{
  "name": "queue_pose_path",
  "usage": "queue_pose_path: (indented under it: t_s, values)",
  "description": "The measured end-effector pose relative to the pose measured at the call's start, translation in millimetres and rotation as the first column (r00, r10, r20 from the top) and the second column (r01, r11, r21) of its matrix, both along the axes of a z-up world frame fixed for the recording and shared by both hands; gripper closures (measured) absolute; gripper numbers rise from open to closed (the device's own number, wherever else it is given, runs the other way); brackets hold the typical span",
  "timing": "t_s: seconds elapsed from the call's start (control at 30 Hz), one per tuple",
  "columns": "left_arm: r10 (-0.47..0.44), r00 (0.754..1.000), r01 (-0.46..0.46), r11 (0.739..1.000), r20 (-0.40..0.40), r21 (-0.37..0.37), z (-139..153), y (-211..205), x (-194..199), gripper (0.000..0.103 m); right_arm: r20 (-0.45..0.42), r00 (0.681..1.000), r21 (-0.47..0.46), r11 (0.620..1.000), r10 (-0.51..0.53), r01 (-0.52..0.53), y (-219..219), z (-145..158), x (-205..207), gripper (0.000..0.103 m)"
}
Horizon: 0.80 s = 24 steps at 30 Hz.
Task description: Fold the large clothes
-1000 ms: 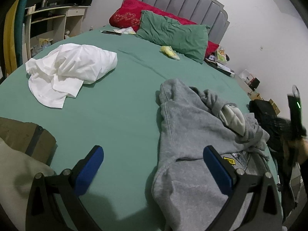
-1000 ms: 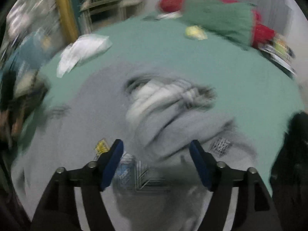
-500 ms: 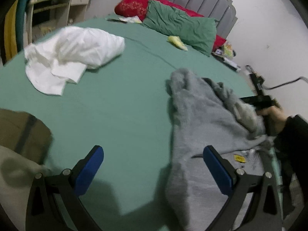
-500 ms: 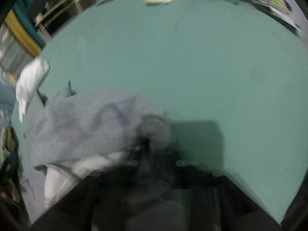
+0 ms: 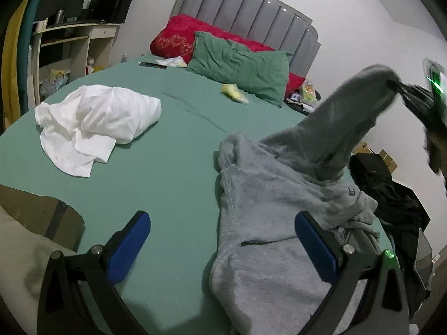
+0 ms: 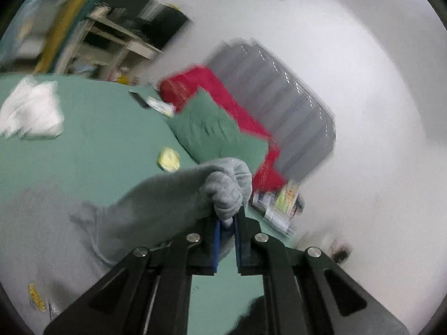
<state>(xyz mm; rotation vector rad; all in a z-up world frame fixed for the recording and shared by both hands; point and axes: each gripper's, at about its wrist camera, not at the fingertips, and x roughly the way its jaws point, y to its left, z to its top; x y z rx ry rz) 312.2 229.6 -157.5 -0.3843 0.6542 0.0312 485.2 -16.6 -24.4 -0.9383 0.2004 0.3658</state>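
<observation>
the right wrist view is smearing with motion, so the shelving [image 6: 117,42], the white cloth [image 6: 30,111] and the clutter by the far bed corner [image 6: 282,203] are showing no detail. the grey sweatshirt [image 5: 279,223] is running off the near edge of the left wrist view, and the right gripper [image 5: 402,90] is being cut by that view's right edge. the sweatshirt's bunched end is covering the right gripper's fingertips [image 6: 215,234] in its own view.
</observation>
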Motion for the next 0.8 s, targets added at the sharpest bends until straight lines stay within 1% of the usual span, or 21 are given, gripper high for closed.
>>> queue_pose_path:
  t_s: [0.03,0.07,0.13,0.17,0.23,0.27,0.3,0.33,0.37,0.4,0.43,0.47,0.5,0.53,0.57,0.6,0.67,0.7,0.73,0.77,0.8]
  values:
    - [-0.003,1.000,0.003,1.000,0.002,-0.004,1,0,-3,0.000,-0.017,1.000,-0.039,0.999,0.026,-0.027,2,-15,-28,0.095]
    - [-0.007,1.000,0.007,1.000,0.001,-0.010,1,-1,-6,0.000,-0.067,0.997,-0.054,0.998,0.040,-0.044,0,-33,-53,0.095]
    - [-0.019,1.000,0.019,1.000,-0.005,-0.015,1,-2,-11,0.000,-0.179,0.984,-0.053,0.998,0.019,-0.029,-4,-75,-91,0.095]
    - [-0.028,1.000,0.027,1.000,-0.011,-0.015,1,-3,-14,0.000,-0.269,0.963,-0.054,0.999,-0.009,-0.006,-10,-104,-110,0.094]
    - [-0.038,0.999,0.038,0.999,-0.008,-0.016,1,-4,-22,0.000,-0.425,0.900,-0.064,0.995,-0.098,0.078,-26,-161,-136,0.087]
    - [-0.044,0.999,0.044,0.999,-0.009,-0.015,2,-5,-25,0.000,-0.490,0.862,-0.061,0.992,-0.128,0.112,-37,-179,-144,0.079]
    - [-0.050,0.999,0.050,0.999,-0.011,-0.014,2,-5,-29,0.000,-0.555,0.814,-0.054,0.984,-0.173,0.172,-48,-196,-156,0.073]
    - [-0.054,0.999,0.054,0.998,-0.010,-0.015,2,-5,-32,0.000,-0.596,0.778,-0.037,0.974,-0.202,0.224,-53,-202,-168,0.073]
    - [-0.055,0.998,0.054,0.998,-0.009,-0.017,1,-5,-34,0.000,-0.626,0.752,-0.003,0.964,-0.209,0.265,-62,-204,-175,0.072]
    - [-0.055,0.998,0.055,0.998,-0.011,-0.019,0,-5,-37,0.000,-0.647,0.734,0.033,0.954,-0.206,0.297,-70,-200,-178,0.066]
    - [-0.058,0.998,0.057,0.998,-0.021,-0.022,-1,-4,-38,0.000,-0.658,0.727,0.065,0.947,-0.197,0.315,-75,-191,-182,0.061]
    - [-0.059,0.998,0.058,0.998,-0.028,-0.027,-2,-4,-38,0.000,-0.651,0.735,0.090,0.942,-0.191,0.325,-76,-182,-183,0.055]
    - [-0.061,0.998,0.060,0.998,-0.033,-0.036,-2,-3,-39,0.000,-0.631,0.755,0.130,0.934,-0.181,0.333,-76,-169,-181,0.048]
    - [-0.061,0.997,0.059,0.997,-0.037,-0.051,-4,-2,-39,0.000,-0.618,0.768,0.162,0.929,-0.167,0.333,-77,-160,-181,0.044]
    - [-0.059,0.997,0.056,0.996,-0.042,-0.067,-6,-1,-38,0.000,-0.601,0.786,0.212,0.920,-0.143,0.330,-72,-148,-169,0.040]
    - [-0.059,0.997,0.054,0.994,-0.052,-0.092,-8,0,-37,0.000,-0.597,0.791,0.241,0.912,-0.130,0.331,-70,-146,-153,0.040]
    - [-0.063,0.996,0.054,0.990,-0.069,-0.128,-13,1,-35,0.000,-0.613,0.783,0.291,0.891,-0.106,0.349,-57,-143,-111,0.040]
    - [-0.065,0.995,0.053,0.989,-0.079,-0.140,-15,1,-33,0.000,-0.624,0.776,0.314,0.880,-0.091,0.356,-51,-146,-97,0.040]
    - [-0.065,0.994,0.051,0.988,-0.088,-0.146,-17,0,-32,0.000,-0.643,0.762,0.331,0.868,-0.078,0.369,-48,-153,-84,0.040]
    - [-0.064,0.994,0.051,0.988,-0.091,-0.147,-18,-1,-31,0.000,-0.668,0.740,0.333,0.859,-0.076,0.389,-43,-163,-71,0.040]
    - [-0.064,0.994,0.051,0.989,-0.090,-0.141,-19,-2,-30,0.000,-0.692,0.717,0.321,0.854,-0.085,0.410,-34,-181,-63,0.040]
